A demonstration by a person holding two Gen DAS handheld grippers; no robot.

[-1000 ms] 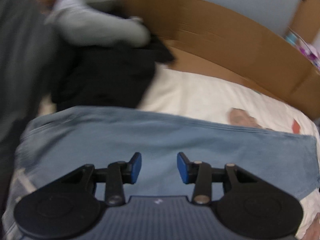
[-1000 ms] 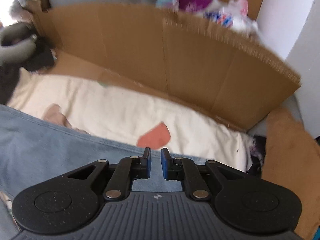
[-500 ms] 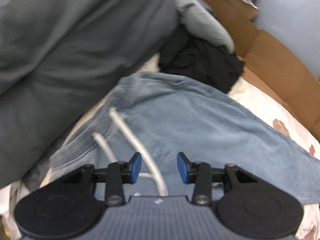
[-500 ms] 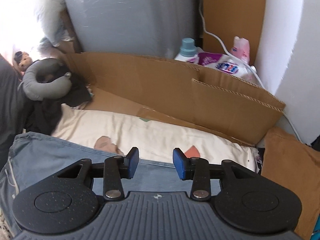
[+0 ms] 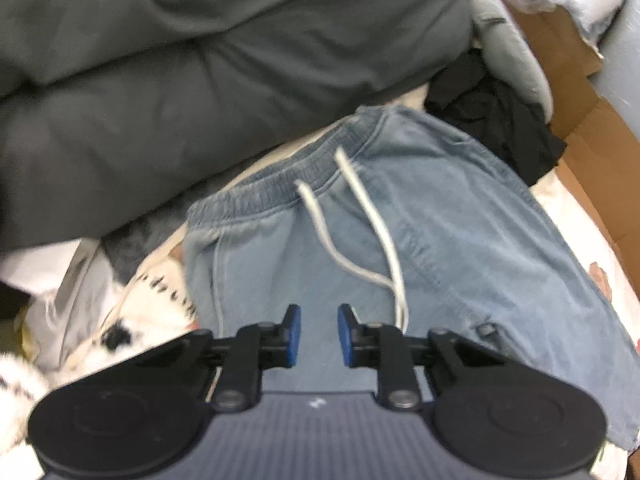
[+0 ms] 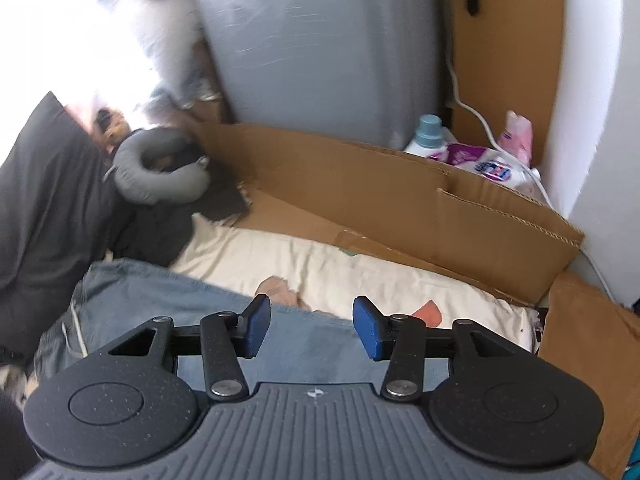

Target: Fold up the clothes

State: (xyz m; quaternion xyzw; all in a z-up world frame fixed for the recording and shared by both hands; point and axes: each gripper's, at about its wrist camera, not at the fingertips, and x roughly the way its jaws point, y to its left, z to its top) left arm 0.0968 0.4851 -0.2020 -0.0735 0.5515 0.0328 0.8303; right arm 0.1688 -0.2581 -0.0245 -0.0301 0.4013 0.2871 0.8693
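Note:
Blue denim shorts [image 5: 420, 216] with an elastic waistband and a white drawstring [image 5: 372, 216] lie flat on a cream sheet [image 6: 360, 268]. My left gripper [image 5: 319, 334] hangs over the shorts below the waistband; its jaws are closing, a narrow gap remains and nothing is pinched between the blue pads. The right wrist view shows the same shorts [image 6: 200, 308] from the other side. Above their far edge my right gripper [image 6: 312, 326] has its jaws opening, and they hold nothing.
A dark grey duvet [image 5: 180, 60] is piled beyond the waistband. A black garment [image 5: 500, 120] and a grey neck pillow [image 6: 160, 176] lie by the shorts. A cardboard wall [image 6: 400, 200] borders the sheet, with detergent bottles [image 6: 428, 136] behind it.
The left gripper swung over to the waistband end of the shorts and its jaws narrowed. The right gripper rose away from the shorts' edge and its jaws widened from nearly shut.

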